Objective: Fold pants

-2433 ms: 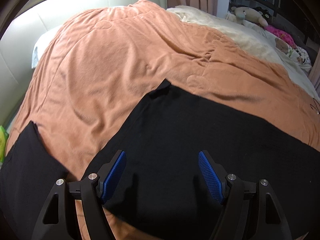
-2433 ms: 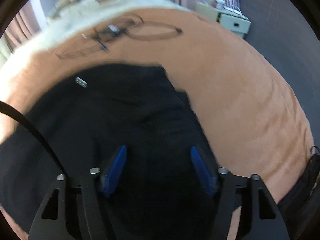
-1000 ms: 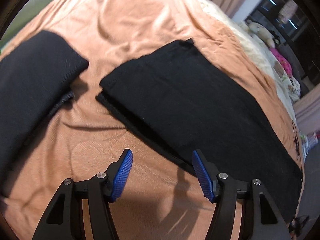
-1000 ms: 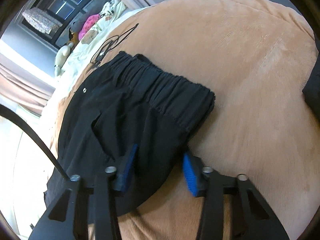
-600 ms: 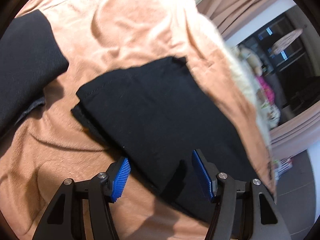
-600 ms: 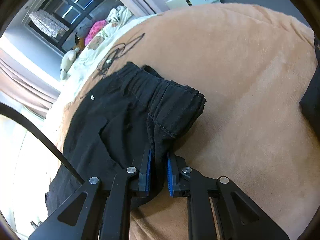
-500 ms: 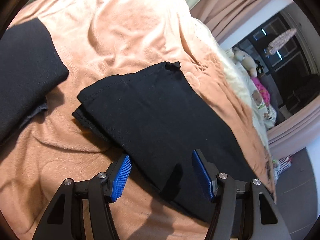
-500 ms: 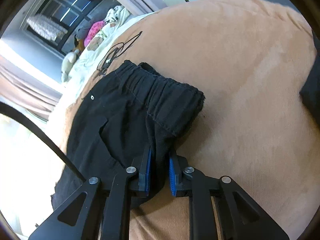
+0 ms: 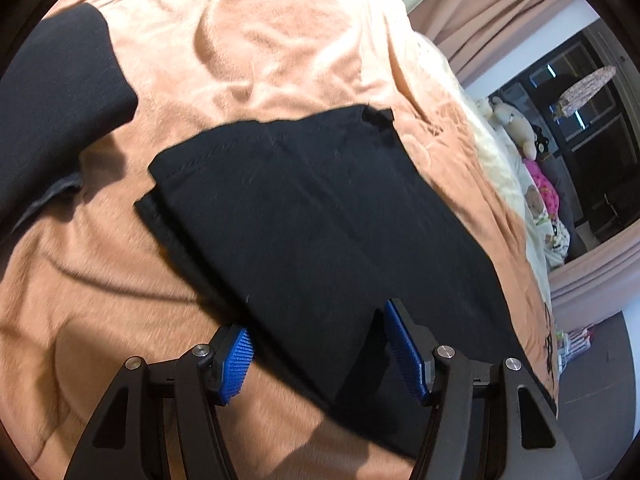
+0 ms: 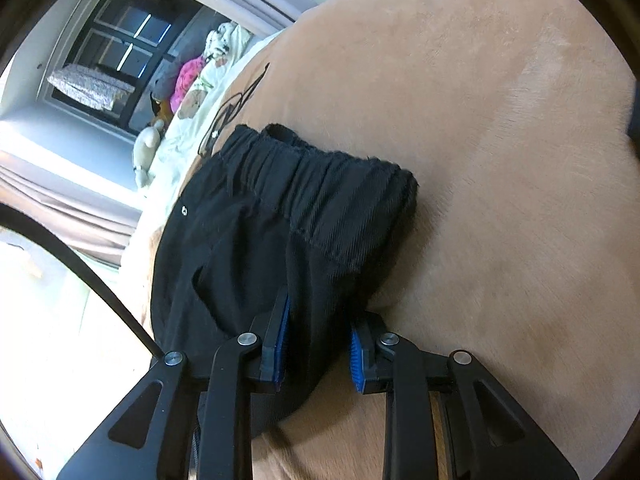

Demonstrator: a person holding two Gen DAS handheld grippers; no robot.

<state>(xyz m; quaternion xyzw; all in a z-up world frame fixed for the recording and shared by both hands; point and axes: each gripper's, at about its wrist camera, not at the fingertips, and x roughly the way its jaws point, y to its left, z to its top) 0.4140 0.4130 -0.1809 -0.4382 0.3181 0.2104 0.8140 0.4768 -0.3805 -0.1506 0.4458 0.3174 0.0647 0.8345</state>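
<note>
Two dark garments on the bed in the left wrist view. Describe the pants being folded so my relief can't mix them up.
On the peach blanket, the pants lie ahead of the open left gripper, a long black strip with a stitched hem. The other dark garment sits apart at the far left.

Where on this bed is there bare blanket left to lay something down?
Bare orange blanket lies beyond the pants toward the headboard, and in the strip between them and the other dark garment. More lies past the waistband. It is crowded where the left gripper and right gripper meet the pants.
</note>
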